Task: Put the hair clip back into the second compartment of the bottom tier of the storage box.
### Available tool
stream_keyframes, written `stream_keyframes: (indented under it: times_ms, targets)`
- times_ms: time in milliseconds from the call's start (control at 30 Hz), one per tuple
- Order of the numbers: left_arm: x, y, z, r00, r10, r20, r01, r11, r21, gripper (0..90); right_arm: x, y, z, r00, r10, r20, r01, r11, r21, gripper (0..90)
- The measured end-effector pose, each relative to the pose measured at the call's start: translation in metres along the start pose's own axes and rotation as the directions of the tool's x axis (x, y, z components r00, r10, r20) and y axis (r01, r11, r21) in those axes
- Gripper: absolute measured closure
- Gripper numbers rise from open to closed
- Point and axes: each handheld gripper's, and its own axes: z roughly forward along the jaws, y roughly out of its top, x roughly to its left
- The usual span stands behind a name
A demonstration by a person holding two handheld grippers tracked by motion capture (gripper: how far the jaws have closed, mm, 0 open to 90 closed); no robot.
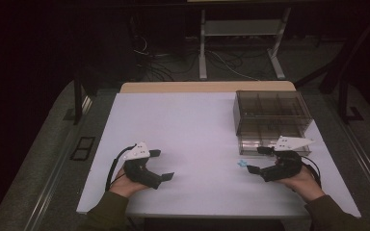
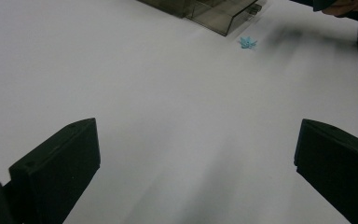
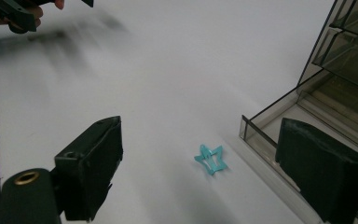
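Between the spread jaws of the right hand-held gripper (image 3: 200, 172) lies a small turquoise star-shaped clip (image 3: 209, 159), flat on the white counter (image 1: 197, 130) just beside the pulled-out drawer (image 3: 279, 135) of a smoky clear organiser box (image 1: 271, 115); the jaws are apart with nothing in them, seemingly lined up to close on the clip. At the counter's near left, the left hand-held gripper (image 1: 166, 164) is also open and empty, well apart from the clip, probably kept back so the right hand has room to work.
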Motion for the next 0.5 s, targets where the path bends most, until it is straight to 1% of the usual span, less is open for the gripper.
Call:
stream_keyframes:
  times_ms: [200, 300, 500]
  targets:
    - [0.000, 0.000, 0.000, 1.0000, -0.003, 0.003, 0.003, 1.0000, 0.002, 0.0, -0.002, 0.006, 0.003, 0.9999, -0.012, -0.009, 0.012, 1.000, 0.009, 14.1]
    - [0.000, -0.001, 0.001, 1.0000, -0.006, 0.004, 0.006, 1.0000, 0.001, 0.0, -0.004, 0.008, 0.004, 0.9996, -0.015, -0.023, 0.015, 1.000, 0.010, 16.9]
    - [0.000, 0.000, 0.000, 1.0000, -0.004, 0.006, 0.004, 1.0000, 0.003, 0.0, -0.008, 0.011, 0.009, 0.9997, -0.014, -0.022, 0.015, 0.999, 0.029, 16.9]
